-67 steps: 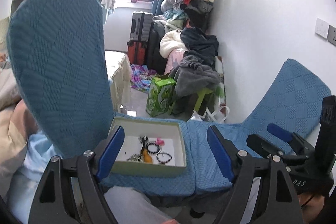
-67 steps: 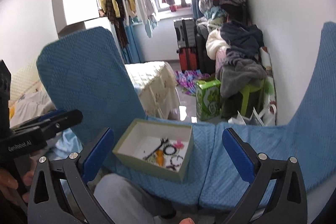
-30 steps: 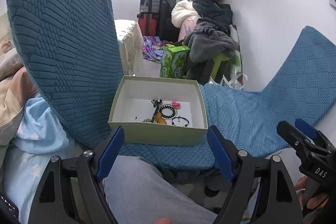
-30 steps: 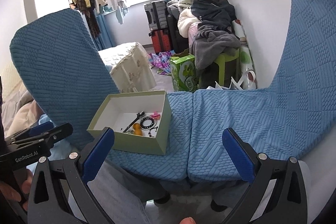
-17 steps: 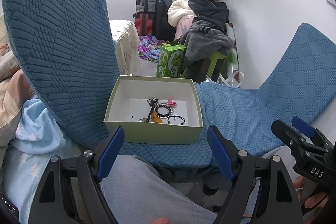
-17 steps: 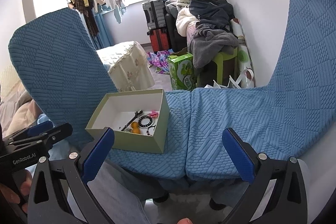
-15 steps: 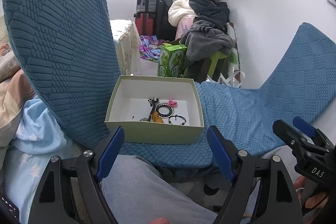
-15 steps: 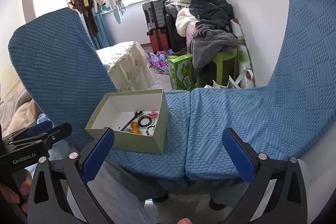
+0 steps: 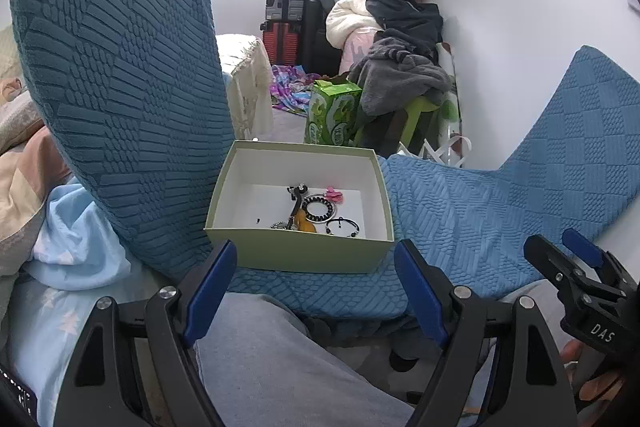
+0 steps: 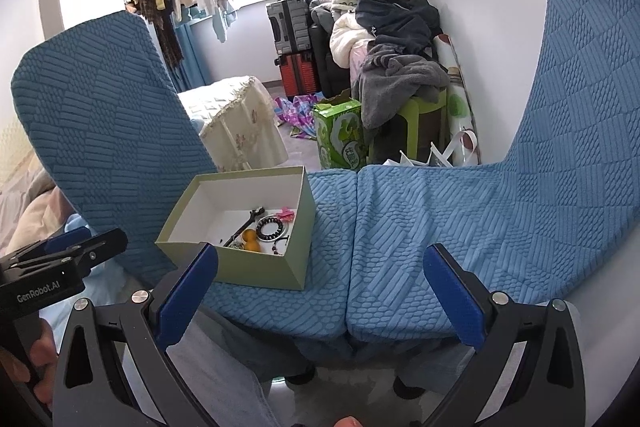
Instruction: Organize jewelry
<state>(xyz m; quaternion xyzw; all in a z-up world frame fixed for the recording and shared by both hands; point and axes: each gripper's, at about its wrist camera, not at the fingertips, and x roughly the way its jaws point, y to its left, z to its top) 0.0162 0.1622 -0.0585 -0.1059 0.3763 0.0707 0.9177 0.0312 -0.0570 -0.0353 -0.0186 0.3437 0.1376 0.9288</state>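
Note:
A pale green open box (image 9: 296,255) (image 10: 256,269) rests on the left blue seat cushion (image 9: 320,295). Inside it lie a black beaded bracelet (image 9: 319,209) (image 10: 270,229), a thin black bracelet (image 9: 343,227), a pink piece (image 9: 333,194) (image 10: 286,213), orange beads (image 10: 249,240) and a dark chain. My left gripper (image 9: 316,287) hangs open just in front of the box, with nothing between its fingers. My right gripper (image 10: 316,291) is open too, nearer the seam between the two cushions; it also shows at the left view's right edge (image 9: 576,267).
Two blue chair backs (image 10: 100,123) (image 10: 580,87) rise at either side. Grey-trousered legs (image 9: 280,367) of a person lie below the grippers. Beyond the seats are a green carton (image 10: 340,139), a green stool with clothes (image 10: 404,83), suitcases (image 10: 290,27) and a cloth-covered table (image 10: 236,123).
Both views have dipped down and drawn nearer to the box since 2.2 s ago; in the last half second there is barely any shift. Both grippers stay open.

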